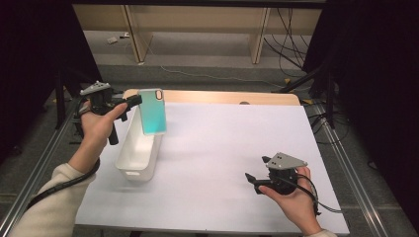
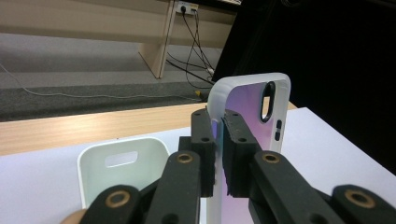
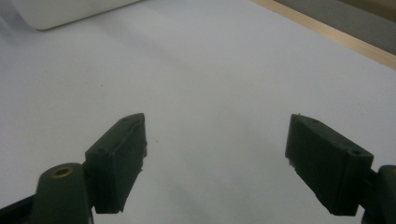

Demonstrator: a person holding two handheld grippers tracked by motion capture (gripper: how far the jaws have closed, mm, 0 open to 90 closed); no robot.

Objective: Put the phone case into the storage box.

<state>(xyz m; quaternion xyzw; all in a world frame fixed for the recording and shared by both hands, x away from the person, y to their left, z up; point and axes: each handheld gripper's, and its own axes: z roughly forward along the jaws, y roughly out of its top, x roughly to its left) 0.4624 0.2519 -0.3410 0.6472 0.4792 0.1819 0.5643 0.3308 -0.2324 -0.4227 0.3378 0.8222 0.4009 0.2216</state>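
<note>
White table [image 1: 222, 163]: left gripper [image 2: 219, 140] clamps the phone case's [image 1: 151, 111] edge (light, slick, probably flexible), bin [image 1: 139, 153] below; right gripper [image 1: 258, 174] gapes empty.

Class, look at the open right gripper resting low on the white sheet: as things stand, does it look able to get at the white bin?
Probably yes. The right gripper is open with nothing between its jaws, and bare white sheet lies between it and the white bin. The left gripper holds the phone case above the bin's far end, leaving the near end free.
</note>
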